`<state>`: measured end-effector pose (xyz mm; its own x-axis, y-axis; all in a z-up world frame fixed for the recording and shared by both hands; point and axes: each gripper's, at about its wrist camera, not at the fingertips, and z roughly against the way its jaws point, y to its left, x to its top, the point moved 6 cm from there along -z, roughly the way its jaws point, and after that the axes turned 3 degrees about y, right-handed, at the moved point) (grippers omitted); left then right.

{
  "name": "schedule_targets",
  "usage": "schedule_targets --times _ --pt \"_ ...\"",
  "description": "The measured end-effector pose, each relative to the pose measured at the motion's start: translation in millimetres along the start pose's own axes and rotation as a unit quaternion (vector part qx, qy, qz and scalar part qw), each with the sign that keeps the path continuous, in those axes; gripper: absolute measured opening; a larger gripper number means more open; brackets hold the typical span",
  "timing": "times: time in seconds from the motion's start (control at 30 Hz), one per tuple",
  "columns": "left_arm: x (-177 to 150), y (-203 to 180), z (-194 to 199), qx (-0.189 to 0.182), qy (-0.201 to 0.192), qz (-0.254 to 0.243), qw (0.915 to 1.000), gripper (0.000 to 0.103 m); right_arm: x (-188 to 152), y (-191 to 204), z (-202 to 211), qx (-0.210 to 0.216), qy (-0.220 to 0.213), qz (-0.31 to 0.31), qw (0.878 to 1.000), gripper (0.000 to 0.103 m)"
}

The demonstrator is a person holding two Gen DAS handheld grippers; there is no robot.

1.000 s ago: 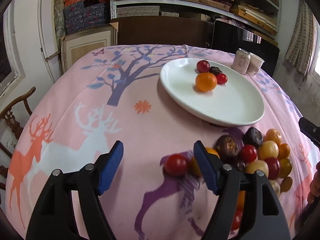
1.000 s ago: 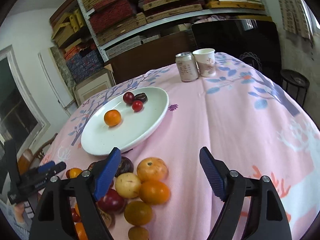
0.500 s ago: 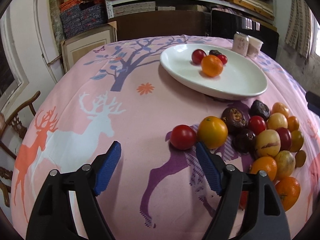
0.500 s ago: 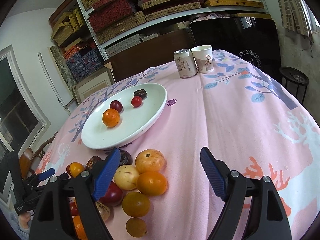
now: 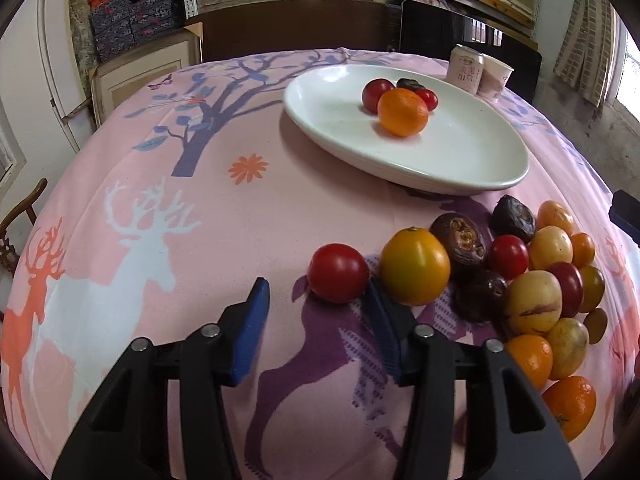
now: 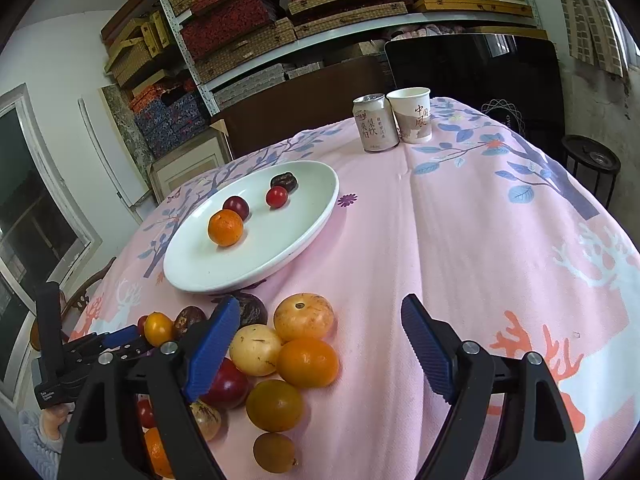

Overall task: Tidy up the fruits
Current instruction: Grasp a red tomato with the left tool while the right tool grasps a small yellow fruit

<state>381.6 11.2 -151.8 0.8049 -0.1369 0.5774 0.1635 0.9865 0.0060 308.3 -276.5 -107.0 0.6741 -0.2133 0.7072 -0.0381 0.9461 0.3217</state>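
Jaws of the left gripper [image 5: 318, 300] are closing, nothing yet pressed between them; a red tomato [image 5: 338, 273] is sitting just past the tips, beside the right pad, with a yellow-orange fruit [image 5: 415, 266] just right of it. Jaws of the right gripper [image 6: 320, 322] are standing wide apart over the fruit pile [image 6: 280, 364], gripping nothing, while the white plate [image 6: 304, 232] is lying beyond the tips
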Motion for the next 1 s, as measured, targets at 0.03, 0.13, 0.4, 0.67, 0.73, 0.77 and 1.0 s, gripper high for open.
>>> schedule_targets --times 0.03,0.13,0.4,0.67,0.73,0.77,1.0 --pt "1 1 -1 -0.004 -0.001 0.004 1.0000 0.049 0 0 -1 0.000 0.001 0.000 1.000 0.084" --pt "7 3 -4 -0.017 -0.003 0.016 0.9997 0.047 -1 1 -3 -0.001 0.005 0.003 1.000 0.084" --pt "19 8 -10 -0.037 -0.010 0.036 0.9986 0.047 -4 3 -5 -0.005 0.012 0.008 1.000 0.084" --pt "12 -3 -7 -0.033 -0.005 0.010 0.9994 0.039 -5 3 -6 -0.008 0.015 0.008 1.000 0.084" --pt "12 -5 -6 -0.034 -0.007 0.005 0.9994 0.034 -5 3 -7 -0.008 0.015 0.008 1.000 0.084" --pt "12 -6 -7 -0.038 -0.005 0.005 0.9993 0.030 -5 3 -7 -0.008 0.015 0.009 1.000 0.084" --pt "10 -1 -3 -0.025 -0.009 0.010 0.9996 0.029 -8 6 -3 -0.006 0.017 0.023 1.000 0.084"
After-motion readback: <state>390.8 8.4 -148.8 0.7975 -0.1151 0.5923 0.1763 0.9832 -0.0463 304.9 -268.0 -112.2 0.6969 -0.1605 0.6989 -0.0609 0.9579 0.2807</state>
